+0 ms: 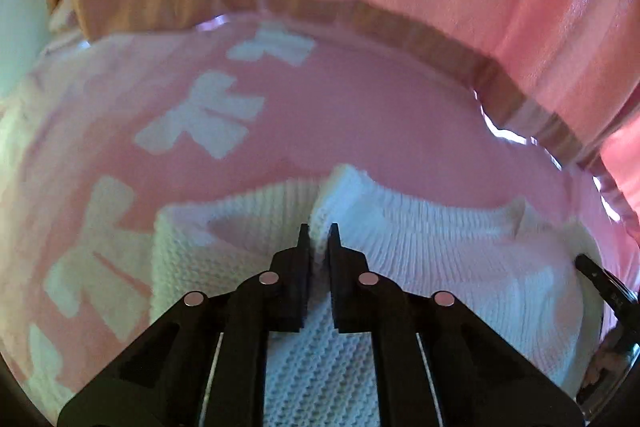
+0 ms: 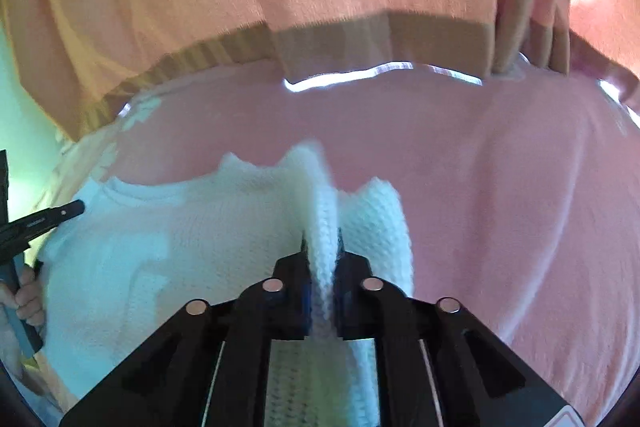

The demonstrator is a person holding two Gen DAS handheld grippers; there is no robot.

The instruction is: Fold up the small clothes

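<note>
Left wrist view shows a pink covering (image 1: 380,115) printed with white bow shapes, spread over a surface whose kind cannot be told; a clear, glossy rim runs along its far edge. Beyond that edge hangs a pink curtain with a tan hem band (image 1: 400,23). On the near part of the covering lies a small white knitted garment (image 1: 440,247), bunched and ribbed, reaching toward the near right. The left tool (image 1: 319,233) is closed tight, its two black fingertips pinching a raised fold of the knit near the garment's far edge. At the right border, a dark tip of the other tool (image 1: 592,267) shows.

Right wrist view shows the same garment (image 2: 180,247) spread to the near left, with the right tool (image 2: 322,247) also closed tight on a thick ridge of knit that stands up between its fingertips. At the left border, a hand (image 2: 28,291) grips the handle of the left tool (image 2: 60,213).

Judging by the two pinches, the step in hand is carrying one edge of the garment over to make a fold. To do it well, both tools should likely lift together and level, keep the knit taut between them without stretching it, lay the edge squarely on the opposite edge, and release only once the cloth rests flat. Uneven lifting could skew the fold.
</note>
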